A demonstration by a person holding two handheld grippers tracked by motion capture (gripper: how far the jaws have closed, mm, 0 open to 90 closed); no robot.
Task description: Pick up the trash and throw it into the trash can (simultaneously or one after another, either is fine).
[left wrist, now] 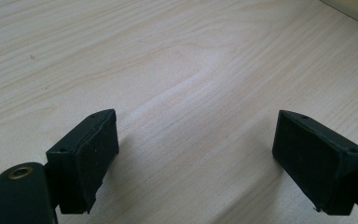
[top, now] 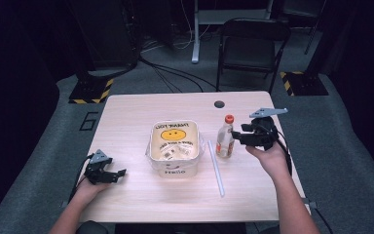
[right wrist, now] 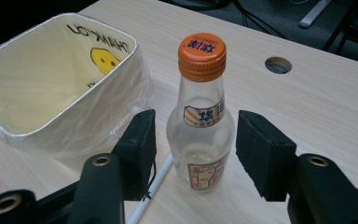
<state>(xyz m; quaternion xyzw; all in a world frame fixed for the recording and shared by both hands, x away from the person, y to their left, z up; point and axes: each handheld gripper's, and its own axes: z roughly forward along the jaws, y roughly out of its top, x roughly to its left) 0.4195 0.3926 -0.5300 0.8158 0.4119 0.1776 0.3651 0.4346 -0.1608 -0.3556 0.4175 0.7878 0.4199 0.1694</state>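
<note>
A small clear glass bottle (top: 225,139) with an orange cap stands upright on the wooden table, right of the bin. In the right gripper view the bottle (right wrist: 200,126) stands between the jaws of my right gripper (right wrist: 196,149), and a narrow gap shows on each side, so the pads do not press on it. From above, the right gripper (top: 238,137) reaches the bottle from the right. My left gripper (top: 117,174) rests low at the table's front left. Its jaws (left wrist: 196,158) stand wide open over bare wood.
A white bin (top: 174,124) lined with a smiley-face plastic bag stands mid-table; its bagged wall (right wrist: 51,130) is just left of the bottle. A white straw (top: 216,168) lies in front of the bottle. A cable hole (top: 219,104) is near the far edge. A folding chair (top: 253,44) stands beyond the table.
</note>
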